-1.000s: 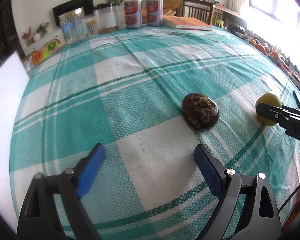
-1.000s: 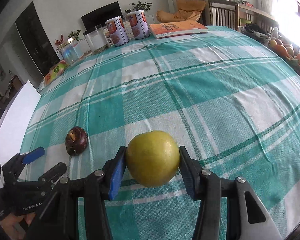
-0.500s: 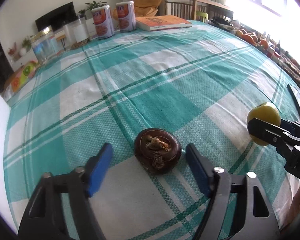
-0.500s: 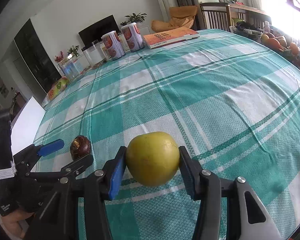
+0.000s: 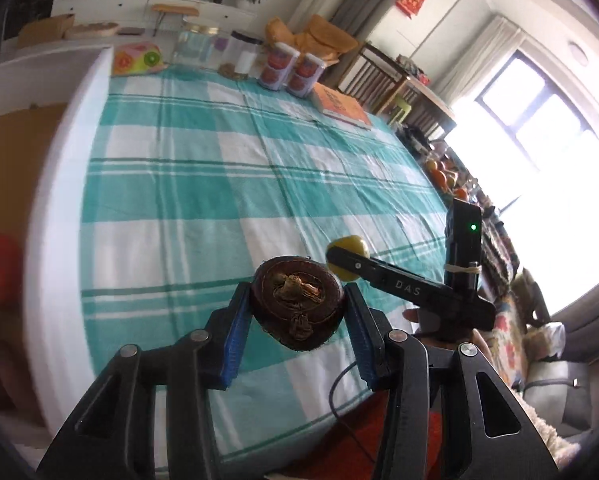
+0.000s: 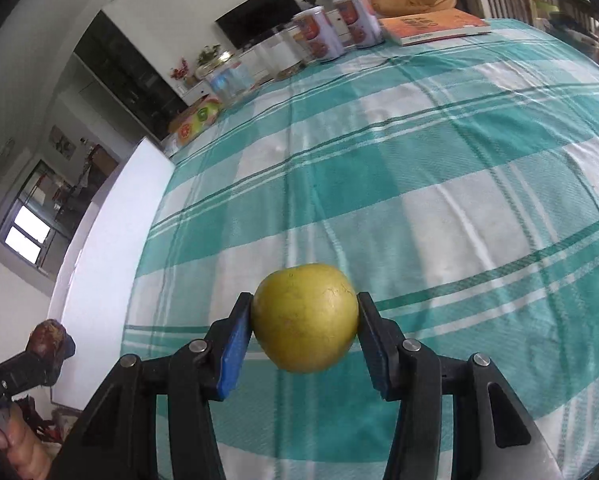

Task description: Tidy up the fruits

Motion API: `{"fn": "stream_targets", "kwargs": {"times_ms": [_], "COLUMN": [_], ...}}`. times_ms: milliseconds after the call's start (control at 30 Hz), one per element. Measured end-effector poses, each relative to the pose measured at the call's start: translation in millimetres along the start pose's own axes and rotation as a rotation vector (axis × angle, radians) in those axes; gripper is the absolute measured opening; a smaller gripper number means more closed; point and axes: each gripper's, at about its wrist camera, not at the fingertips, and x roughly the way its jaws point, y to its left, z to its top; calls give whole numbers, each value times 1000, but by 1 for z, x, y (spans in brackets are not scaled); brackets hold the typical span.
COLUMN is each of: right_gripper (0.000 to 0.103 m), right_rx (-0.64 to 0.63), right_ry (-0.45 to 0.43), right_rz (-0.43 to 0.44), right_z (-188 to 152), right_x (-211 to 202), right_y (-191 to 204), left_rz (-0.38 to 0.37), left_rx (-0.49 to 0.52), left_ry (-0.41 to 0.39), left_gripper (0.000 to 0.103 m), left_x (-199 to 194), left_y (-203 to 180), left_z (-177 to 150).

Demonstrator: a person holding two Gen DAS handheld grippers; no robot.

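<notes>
A dark brown mangosteen (image 5: pixel 297 307) hangs above the teal-and-white checked tablecloth (image 5: pixel 203 184), with my left gripper (image 5: pixel 297 316) shut on it between the blue pads. My right gripper (image 6: pixel 305 320) is shut on a yellow-green apple (image 6: pixel 305 317), also lifted off the cloth. In the left wrist view the apple (image 5: pixel 349 246) shows just right of the mangosteen, held by the right gripper (image 5: pixel 345 260). At the lower left edge of the right wrist view, the mangosteen (image 6: pixel 48 337) sits in the left gripper (image 6: pixel 49 346).
At the table's far end stand two printed tins (image 5: pixel 291 68), glass jars (image 5: pixel 195 46), an orange book (image 5: pixel 341 106) and a fruit-printed box (image 5: pixel 135 58). A pile of oranges (image 5: pixel 443 174) lies past the right edge. A white board (image 6: pixel 99 248) flanks the table's left side.
My left gripper closed on the mangosteen and lifted it off the cloth, swinging back and rolling. My right gripper, still holding the apple, also rose and turned a little.
</notes>
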Motion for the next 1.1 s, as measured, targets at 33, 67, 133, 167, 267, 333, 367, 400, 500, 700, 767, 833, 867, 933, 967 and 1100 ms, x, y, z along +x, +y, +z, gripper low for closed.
{"fn": "stream_targets", "kwargs": {"times_ms": [33, 67, 133, 167, 267, 333, 367, 400, 500, 700, 767, 833, 867, 933, 967, 1100], "right_gripper": [51, 51, 51, 51, 51, 51, 51, 51, 51, 81, 84, 84, 84, 87, 90, 98], "right_rx": [-63, -128, -263, -328, -504, -602, -639, -664, -729, -780, -741, -691, -665, -623, -605, -548], "right_ry": [18, 30, 43, 48, 69, 108, 136, 162, 213, 227, 211, 181, 161, 123, 105, 76], "right_rz": [46, 87, 152, 175, 193, 154, 124, 93, -15, -92, -66, -58, -44, -22, -17, 6], "right_z": [5, 10, 22, 28, 41, 45, 45, 46, 42, 38, 44, 55, 59, 69, 73, 78], "right_x": [4, 7, 14, 19, 47, 77, 96, 114, 159, 184, 174, 160, 150, 128, 118, 87], "right_y": [33, 65, 132, 164, 246, 286, 301, 311, 331, 345, 339, 334, 331, 325, 323, 321], "left_rz": [40, 88, 199, 264, 403, 455, 466, 474, 485, 525, 546, 586, 600, 648, 675, 773], "left_rx": [-24, -51, -99, -119, -188, -223, -241, -258, -325, -363, -353, -313, -280, -211, -183, -122], "left_ry": [-26, -50, -93, -99, -69, -21, 6, 31, 92, 96, 51, -5, -39, -109, -154, -279], "left_gripper": [47, 47, 47, 47, 47, 47, 47, 47, 47, 66, 72, 72, 73, 79, 81, 89], "left_x": [-19, -35, -57, -61, -50, -34, -25, -17, 2, -1, -14, -29, -39, -58, -67, -96], "left_y": [18, 37, 79, 101, 165, 196, 210, 220, 248, 266, 262, 250, 241, 221, 211, 179], "left_z": [6, 14, 32, 41, 67, 76, 77, 78, 77, 71, 70, 70, 70, 67, 65, 47]}}
